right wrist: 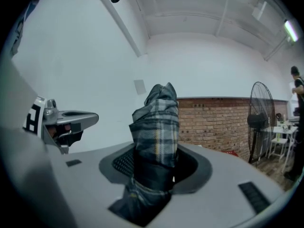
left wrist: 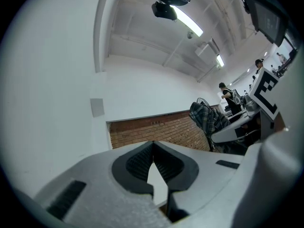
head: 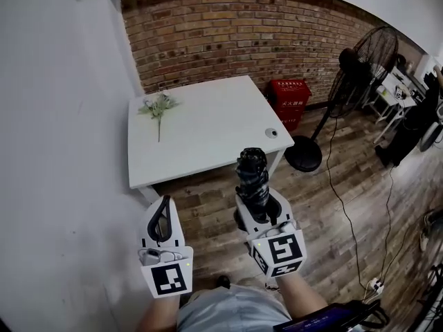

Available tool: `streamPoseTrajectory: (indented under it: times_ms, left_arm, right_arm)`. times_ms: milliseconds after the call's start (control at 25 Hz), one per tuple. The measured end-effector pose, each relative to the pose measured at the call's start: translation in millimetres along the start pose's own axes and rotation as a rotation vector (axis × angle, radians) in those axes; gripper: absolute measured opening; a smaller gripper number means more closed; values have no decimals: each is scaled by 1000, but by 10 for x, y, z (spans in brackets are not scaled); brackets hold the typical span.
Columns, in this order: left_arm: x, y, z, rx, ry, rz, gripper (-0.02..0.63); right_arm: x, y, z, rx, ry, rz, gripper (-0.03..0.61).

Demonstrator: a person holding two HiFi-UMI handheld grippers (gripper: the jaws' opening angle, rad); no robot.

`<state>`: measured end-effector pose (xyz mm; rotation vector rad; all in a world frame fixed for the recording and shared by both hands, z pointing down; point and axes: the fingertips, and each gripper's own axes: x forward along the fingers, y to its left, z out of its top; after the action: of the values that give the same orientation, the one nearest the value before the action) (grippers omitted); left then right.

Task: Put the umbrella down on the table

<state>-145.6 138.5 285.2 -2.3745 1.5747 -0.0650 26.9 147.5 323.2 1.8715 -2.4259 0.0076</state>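
A folded dark plaid umbrella sticks forward out of my right gripper, which is shut on it over the wooden floor, just short of the white table. In the right gripper view the umbrella fills the gap between the pads of the right gripper and points roughly level at the wall. My left gripper hangs beside it on the left, shut with nothing in it; its pads meet at the tips. The umbrella also shows at the right of the left gripper view.
On the table lie a green flower sprig at the back left and a small round object near the right edge. A red box and a black standing fan stand to the right, with cables on the floor. A white wall runs along the left.
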Motion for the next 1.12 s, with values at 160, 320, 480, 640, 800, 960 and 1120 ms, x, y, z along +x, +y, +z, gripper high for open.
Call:
streamPoseTrajectory:
  times_ms: [160,320,480,640,800,960,1120]
  left_arm:
    - [117,-45,-100,-2,0,-17,9]
    - [235,-132,-195,6,14,-37,9]
    - [418,-196,-293,8,34,-53,9]
    - [666,-167,-417,9,56,-50,9]
    - [1020,-179,-581,18,78,-51,9]
    - [1466,-212,-733,19,122,-54,9]
    - [1974,-274,-812,27,146,-51,9]
  right_arm:
    - [63,-109,-47,1,-3,-23,195]
    - [120,-213,-133,8,5,-34,195]
    - [268,-348,-212,22,23,-42,195]
    - [501,-463,-245,20,25,-34,195]
    - [814,-671,-320,21,34,-28,195]
    - [1191,-955,-375,39,54,-17,195]
    - [1608,-1298,-437,56,76,1,195]
